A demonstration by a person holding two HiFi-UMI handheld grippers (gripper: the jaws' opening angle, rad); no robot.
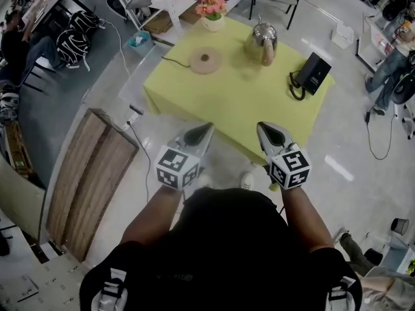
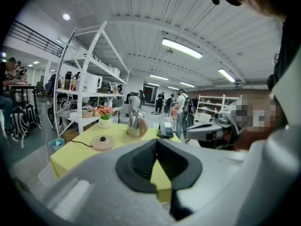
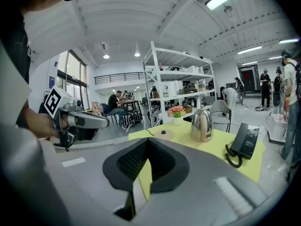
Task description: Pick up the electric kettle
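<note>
A tabletop under a yellow-green cloth fills the middle of the head view, with a white shelf rack standing just behind its far edge. Two wooden boards lie on the floor well off to the left.

The person stands at the near edge of the tabletop and holds both tools out side by side, level with each other and apart. The left hand-held gripper has its jaws closed together with nothing between them, and the tips just reach over the near rim of the cloth. The right hand-held gripper is likewise closed and empty, its tips over the same rim.

The electric kettle, shiny metal with a pale handle turned towards the person, stands upright on the far side of the tabletop, well ahead of both grippers. A black telephone with a coiled cord sits near the right edge, to the right of the kettle. The round kettle base lies to the kettle's left, apart from it, with a dark cable leading off leftwards. A small pot of pink and orange flowers stands at the far edge, behind the base
</note>
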